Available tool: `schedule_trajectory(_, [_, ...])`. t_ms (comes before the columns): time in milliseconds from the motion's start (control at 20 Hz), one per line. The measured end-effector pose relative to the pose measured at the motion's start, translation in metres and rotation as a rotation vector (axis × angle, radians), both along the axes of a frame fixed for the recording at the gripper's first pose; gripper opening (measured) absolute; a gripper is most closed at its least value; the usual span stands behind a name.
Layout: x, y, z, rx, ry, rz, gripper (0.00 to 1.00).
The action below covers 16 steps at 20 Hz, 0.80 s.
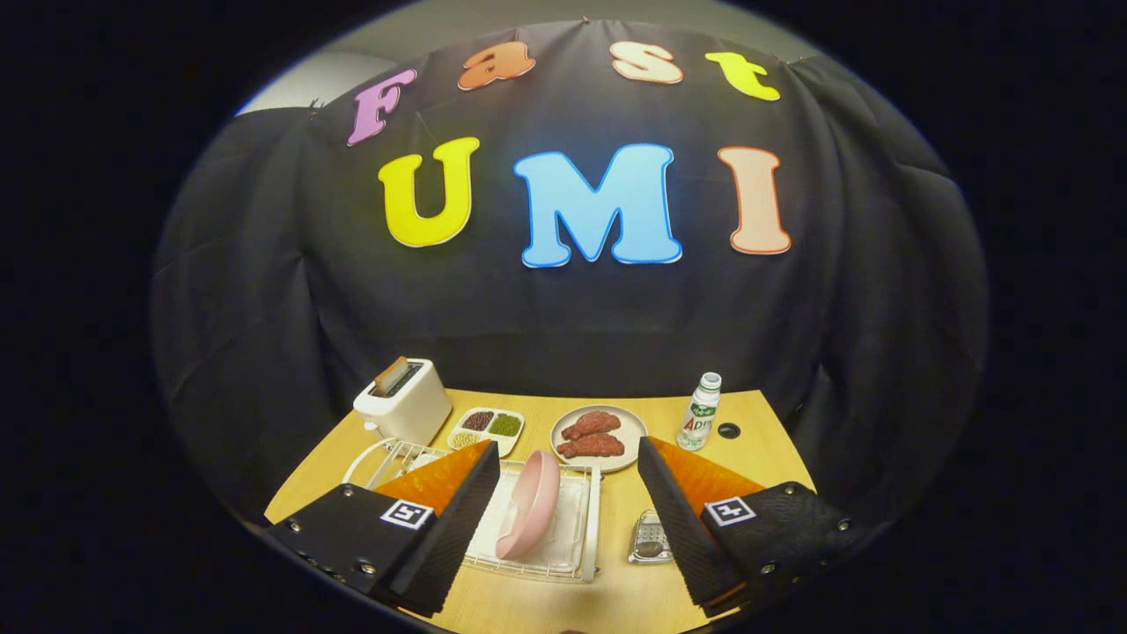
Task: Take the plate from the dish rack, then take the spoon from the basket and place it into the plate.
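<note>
A pink plate (529, 504) stands on edge in the white wire dish rack (583, 534) on the wooden table. My gripper (568, 458) hovers above the table with its fingers wide apart and nothing between them; the plate sits below and between the fingers, nearer the left one. A small metal basket (650, 538) lies just inside the right finger; something shiny rests in it, too small to tell as a spoon.
Beyond the fingers stand a white toaster (405, 406) with toast, a divided tray of beans (487, 429), a plate with pieces of meat (598, 437), and a small bottle (699, 412). A round hole (728, 431) is in the tabletop by the bottle.
</note>
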State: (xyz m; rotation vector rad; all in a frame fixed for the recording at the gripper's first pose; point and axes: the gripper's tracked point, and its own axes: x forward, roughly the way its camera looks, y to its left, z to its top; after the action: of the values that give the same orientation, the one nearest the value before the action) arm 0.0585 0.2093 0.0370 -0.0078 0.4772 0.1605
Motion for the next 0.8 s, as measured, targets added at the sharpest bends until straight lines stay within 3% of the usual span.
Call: schedule_trajectory(800, [0.05,0.034,-0.106,-0.213,0.487,-0.057,0.96])
